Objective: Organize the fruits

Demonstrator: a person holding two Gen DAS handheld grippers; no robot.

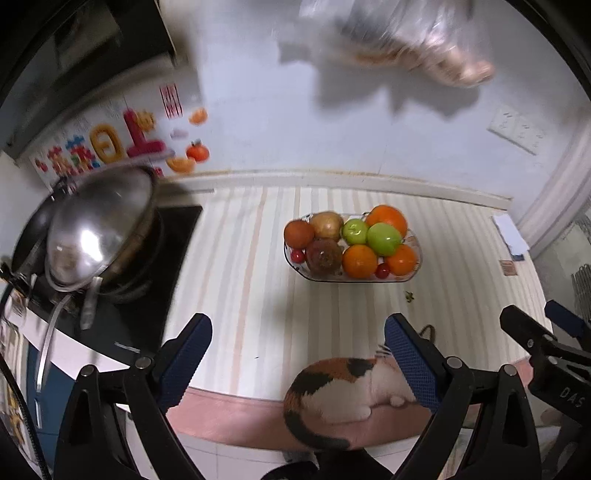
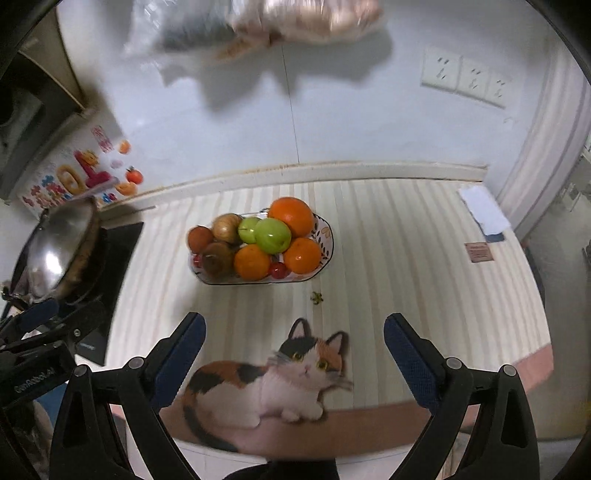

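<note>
A shallow patterned fruit dish [image 1: 416,254] [image 2: 325,236] stands on the striped counter mat. It holds oranges [image 1: 359,261] [image 2: 302,255], green apples [image 1: 384,239] [image 2: 272,235], brownish fruits [image 1: 324,254] [image 2: 217,260] and small red cherry tomatoes [image 1: 382,271] [image 2: 277,270]. My left gripper [image 1: 297,354] is open and empty, hovering above the counter's front, well short of the dish. My right gripper [image 2: 293,350] is open and empty, also in front of the dish. The right gripper shows at the right edge of the left wrist view [image 1: 535,332].
A steel wok lid [image 1: 99,225] [image 2: 59,247] sits on the black stove at left. A calico cat picture [image 2: 266,384] [image 1: 332,391] is printed on the mat's front edge. A small green scrap [image 2: 316,297] lies before the dish. Papers [image 2: 484,210] lie at the far right; plastic bags [image 2: 295,18] hang on the wall.
</note>
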